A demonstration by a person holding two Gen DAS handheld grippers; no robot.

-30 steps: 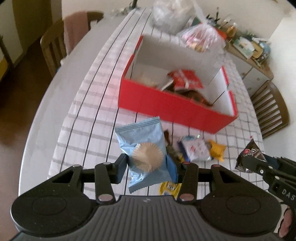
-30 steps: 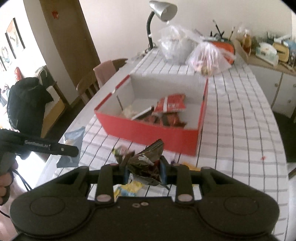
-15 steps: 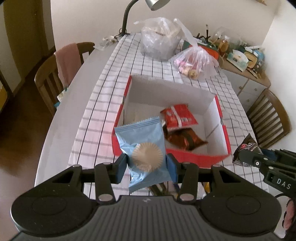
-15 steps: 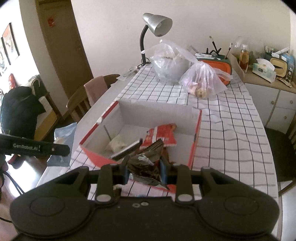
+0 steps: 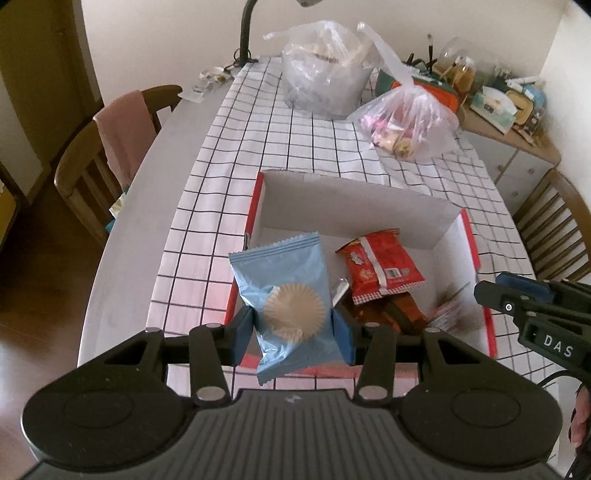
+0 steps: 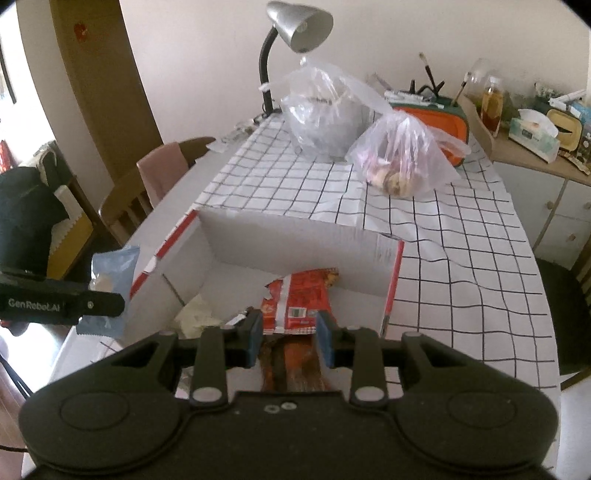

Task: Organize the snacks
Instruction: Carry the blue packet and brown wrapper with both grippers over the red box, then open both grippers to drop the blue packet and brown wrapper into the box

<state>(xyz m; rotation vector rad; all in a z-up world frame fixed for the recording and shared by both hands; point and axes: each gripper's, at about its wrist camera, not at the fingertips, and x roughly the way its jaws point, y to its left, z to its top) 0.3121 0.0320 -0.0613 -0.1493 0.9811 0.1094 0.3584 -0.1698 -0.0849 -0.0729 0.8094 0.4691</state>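
My left gripper (image 5: 293,328) is shut on a light blue packet holding a round cake (image 5: 288,295), held over the near left corner of the red box (image 5: 469,236). The packet also shows in the right wrist view (image 6: 110,280). My right gripper (image 6: 290,338) is open and empty over the box; it shows in the left wrist view (image 5: 517,299) at the box's right wall. Inside the box lie a red snack packet (image 5: 380,267), a brown packet (image 5: 391,314) and a blurred dark packet (image 5: 454,314) near the right wall. The red packet (image 6: 299,299) sits just beyond my right fingertips.
The box stands on a checked tablecloth (image 5: 229,184). Two clear plastic bags (image 5: 325,77) (image 5: 406,122) and a desk lamp (image 6: 295,26) stand at the far end. Wooden chairs (image 5: 96,158) (image 5: 554,225) flank the table. A cluttered sideboard (image 6: 535,147) is at the far right.
Both grippers moved forward over the box. My right gripper opened and let go of the dark packet, which now lies in the box. The left still holds the blue packet.
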